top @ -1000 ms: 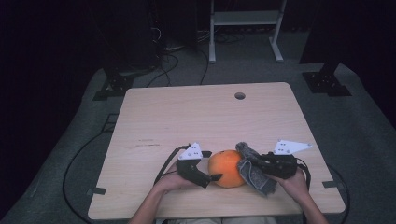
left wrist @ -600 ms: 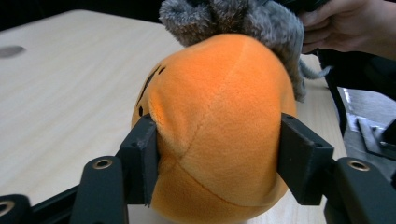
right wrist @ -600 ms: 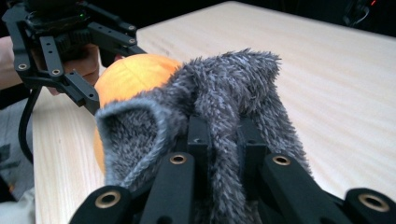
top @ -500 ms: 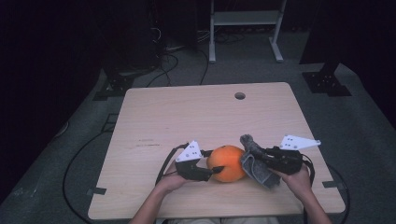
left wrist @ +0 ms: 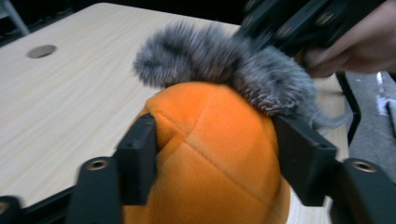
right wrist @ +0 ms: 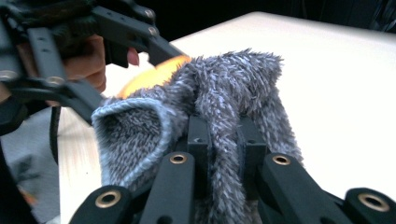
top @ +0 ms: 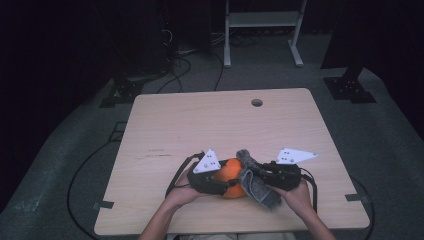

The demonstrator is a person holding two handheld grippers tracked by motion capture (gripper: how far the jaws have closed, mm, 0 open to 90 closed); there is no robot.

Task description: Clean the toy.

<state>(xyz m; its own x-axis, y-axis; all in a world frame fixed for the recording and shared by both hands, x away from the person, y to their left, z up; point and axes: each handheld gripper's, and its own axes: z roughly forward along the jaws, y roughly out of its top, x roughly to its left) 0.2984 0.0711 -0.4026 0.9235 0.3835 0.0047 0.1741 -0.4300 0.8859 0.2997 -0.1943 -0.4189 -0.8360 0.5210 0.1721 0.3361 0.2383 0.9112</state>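
An orange plush ball (top: 229,171) (left wrist: 210,121) sits between the jaws of my left gripper (top: 226,184) (left wrist: 219,161), near the table's front edge. The black pads (left wrist: 140,154) press into its sides; the jaws closed on it and have just eased open a little. My right gripper (top: 258,173) (right wrist: 224,140) is shut on a grey fuzzy sock (top: 256,184) (right wrist: 224,93). The sock (left wrist: 224,65) lies draped over the top of the ball, its open cuff (right wrist: 130,126) facing the right gripper view. The right gripper (left wrist: 299,23) shows just behind the ball.
The light wooden table (top: 200,125) has a round hole (top: 257,102) near its far edge. Beyond it stand a white metal frame (top: 262,20) and black stand bases (top: 350,87), with cables (top: 185,65) on the grey floor.
The left jaws closed on the orange ball and lifted it slightly. The right gripper carried the grey sock leftward, onto the top of the ball.
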